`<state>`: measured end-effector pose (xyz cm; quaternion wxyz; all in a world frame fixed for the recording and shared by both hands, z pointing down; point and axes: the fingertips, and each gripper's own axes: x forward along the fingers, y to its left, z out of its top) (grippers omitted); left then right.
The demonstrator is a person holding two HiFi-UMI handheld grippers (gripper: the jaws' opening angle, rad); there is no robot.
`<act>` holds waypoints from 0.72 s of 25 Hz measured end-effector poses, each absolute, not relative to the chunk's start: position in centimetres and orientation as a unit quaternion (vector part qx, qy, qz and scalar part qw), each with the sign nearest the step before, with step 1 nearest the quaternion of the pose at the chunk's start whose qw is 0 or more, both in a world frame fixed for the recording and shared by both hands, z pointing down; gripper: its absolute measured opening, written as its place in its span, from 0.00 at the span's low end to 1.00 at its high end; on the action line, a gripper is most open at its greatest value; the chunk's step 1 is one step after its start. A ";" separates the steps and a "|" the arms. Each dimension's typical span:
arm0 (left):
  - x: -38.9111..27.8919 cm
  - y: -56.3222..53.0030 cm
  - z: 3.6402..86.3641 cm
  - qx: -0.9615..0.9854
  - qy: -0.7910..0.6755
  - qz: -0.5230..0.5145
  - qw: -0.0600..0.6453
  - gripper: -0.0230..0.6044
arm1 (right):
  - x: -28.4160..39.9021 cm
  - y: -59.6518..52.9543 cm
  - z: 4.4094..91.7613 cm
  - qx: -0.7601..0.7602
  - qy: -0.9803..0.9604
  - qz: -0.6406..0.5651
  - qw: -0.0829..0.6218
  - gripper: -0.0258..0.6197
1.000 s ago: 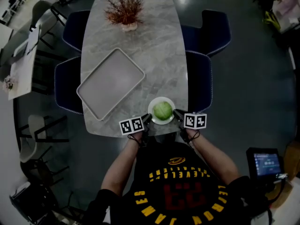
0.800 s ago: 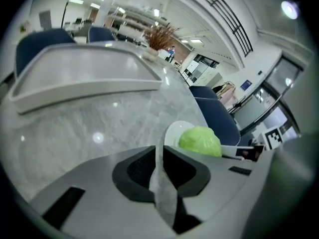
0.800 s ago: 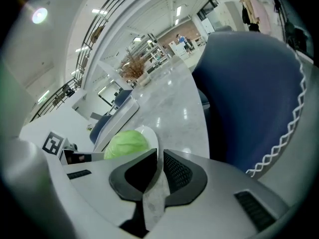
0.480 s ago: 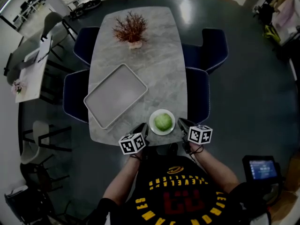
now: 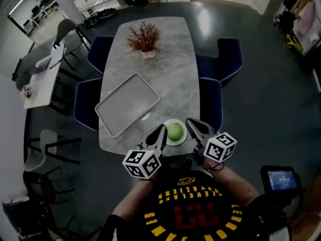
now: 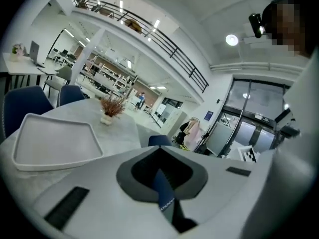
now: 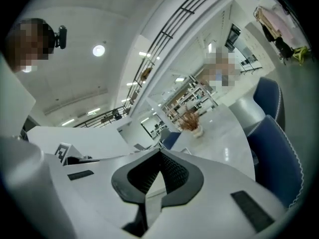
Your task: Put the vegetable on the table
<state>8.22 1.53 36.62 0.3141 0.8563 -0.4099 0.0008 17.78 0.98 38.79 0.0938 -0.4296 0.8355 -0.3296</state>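
Observation:
A round green vegetable [image 5: 174, 131] sits on a small white plate [image 5: 181, 138] at the near edge of the marble table [image 5: 173, 69]. Neither gripper touches it. My left gripper [image 5: 161, 132] hangs just left of the plate, lifted above the table edge, its jaws shut with nothing between them. My right gripper [image 5: 192, 125] hangs just right of the plate, also raised and shut on nothing. In the left gripper view the left gripper [image 6: 162, 171] tilts upward over the table. The right gripper [image 7: 158, 176] in its own view also tilts upward. Plate and vegetable are hidden in both gripper views.
A large empty grey tray [image 5: 127, 104] lies left of the plate, also seen as the tray [image 6: 50, 138]. A potted red-brown plant [image 5: 144, 38] stands at the far end. Blue chairs [image 5: 210, 102] [image 5: 88, 104] flank the table. A small screen [image 5: 281, 178] stands at my right.
Both grippers have risen and pulled back from beside the plate toward my body. The head view has shifted, so the table sits farther off. The vegetable stayed on its plate.

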 end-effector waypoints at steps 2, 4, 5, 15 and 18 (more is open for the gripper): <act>8.8 1.9 34.3 0.866 -0.404 -0.012 0.295 0.04 | 17.7 1.2 35.8 -0.420 0.848 -0.302 0.110 0.05; 9.2 2.2 32.0 0.874 -0.402 -0.025 0.271 0.04 | 17.8 1.5 33.5 -0.416 0.856 -0.283 0.114 0.05; 9.5 2.3 30.7 0.878 -0.403 -0.031 0.256 0.04 | 17.8 1.5 32.6 -0.416 0.860 -0.275 0.111 0.05; 11.6 4.0 26.0 0.888 -0.398 -0.051 0.224 0.04 | 17.3 4.5 29.1 -0.414 0.877 -0.221 0.100 0.05; 12.4 4.9 26.1 0.893 -0.396 -0.045 0.211 0.04 | 18.1 5.0 28.6 -0.425 0.883 -0.181 0.084 0.05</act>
